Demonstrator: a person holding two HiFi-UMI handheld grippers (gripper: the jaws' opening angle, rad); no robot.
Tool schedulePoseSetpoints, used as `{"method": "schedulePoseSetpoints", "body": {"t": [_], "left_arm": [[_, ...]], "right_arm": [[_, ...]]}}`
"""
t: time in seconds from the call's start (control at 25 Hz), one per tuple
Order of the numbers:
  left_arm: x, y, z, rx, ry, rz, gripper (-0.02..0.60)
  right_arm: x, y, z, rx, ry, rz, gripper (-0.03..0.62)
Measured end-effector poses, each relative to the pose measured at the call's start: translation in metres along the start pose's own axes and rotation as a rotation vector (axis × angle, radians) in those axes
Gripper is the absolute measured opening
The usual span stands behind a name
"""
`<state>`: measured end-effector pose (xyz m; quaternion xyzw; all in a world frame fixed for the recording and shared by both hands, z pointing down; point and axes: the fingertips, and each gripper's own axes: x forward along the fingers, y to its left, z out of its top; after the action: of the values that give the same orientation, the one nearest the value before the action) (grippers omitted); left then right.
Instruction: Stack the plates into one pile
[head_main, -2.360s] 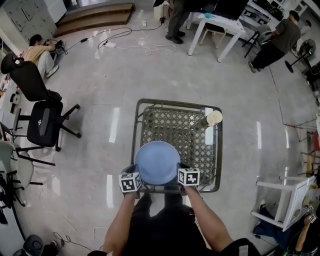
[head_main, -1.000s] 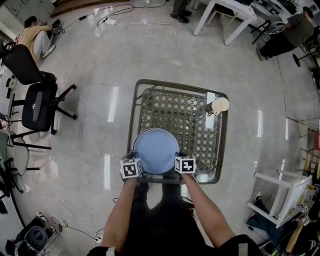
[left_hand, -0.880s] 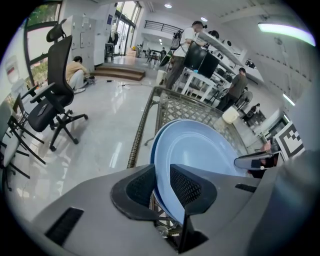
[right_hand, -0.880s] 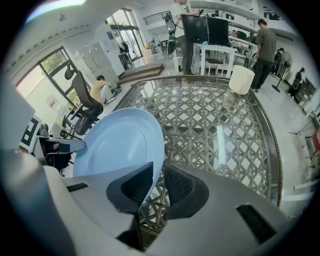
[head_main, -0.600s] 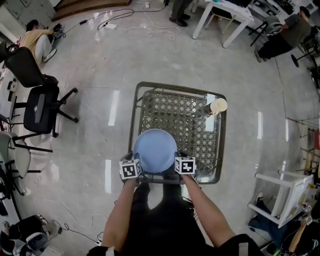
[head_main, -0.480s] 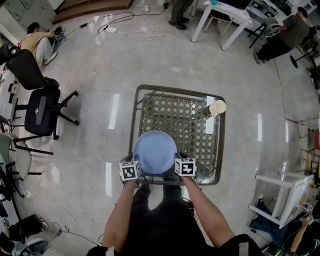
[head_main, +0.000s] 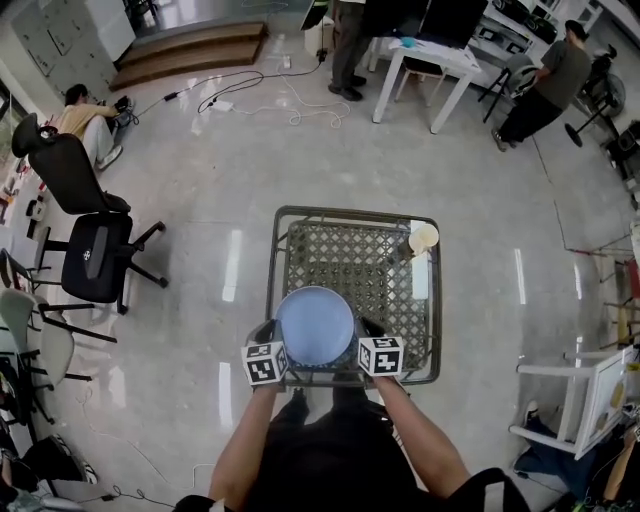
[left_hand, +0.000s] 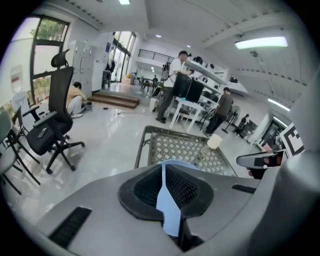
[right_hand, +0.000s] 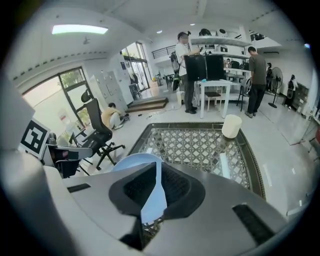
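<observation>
A round light-blue plate hangs over the near end of the metal lattice table. My left gripper is at its left rim and my right gripper at its right rim. In the left gripper view the plate's thin edge runs between the closing black pads of the left gripper, which press on it. The right gripper view shows the plate pinched the same way in the closing right gripper. I cannot tell whether the plate touches the table.
A cream cup stands at the table's far right corner beside a white strip. Black office chairs stand left; a white frame stands right. People stand by a white desk far back, and one person sits at far left.
The head view has shifted a little. The plate and both grippers stay over the near end of the table, with the grippers at the plate's left and right rims.
</observation>
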<state>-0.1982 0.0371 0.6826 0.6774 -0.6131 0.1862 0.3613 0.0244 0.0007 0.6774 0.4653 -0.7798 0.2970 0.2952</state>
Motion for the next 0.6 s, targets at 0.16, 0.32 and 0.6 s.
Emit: {"method": "schedulePoseSetpoints", "body": {"t": [0.16,0.32,0.6], "left_arm": [[-0.036,-0.019,0.041,0.026,-0.121,-0.041,0.020],[-0.077,-0.046,0.082,0.068,-0.249,-0.097,0.017],[-0.151,-0.087,0.124,0.158,-0.428,-0.161,0.017]], "right_arm": [[-0.038,0.015,0.032,0.000,-0.114,0.022,0.018],[-0.075,0.036,0.061,-0.014,-0.231,0.061,0.012],[-0.145,0.078,0.095,-0.091,-0.418,0.082,0.009]]}}
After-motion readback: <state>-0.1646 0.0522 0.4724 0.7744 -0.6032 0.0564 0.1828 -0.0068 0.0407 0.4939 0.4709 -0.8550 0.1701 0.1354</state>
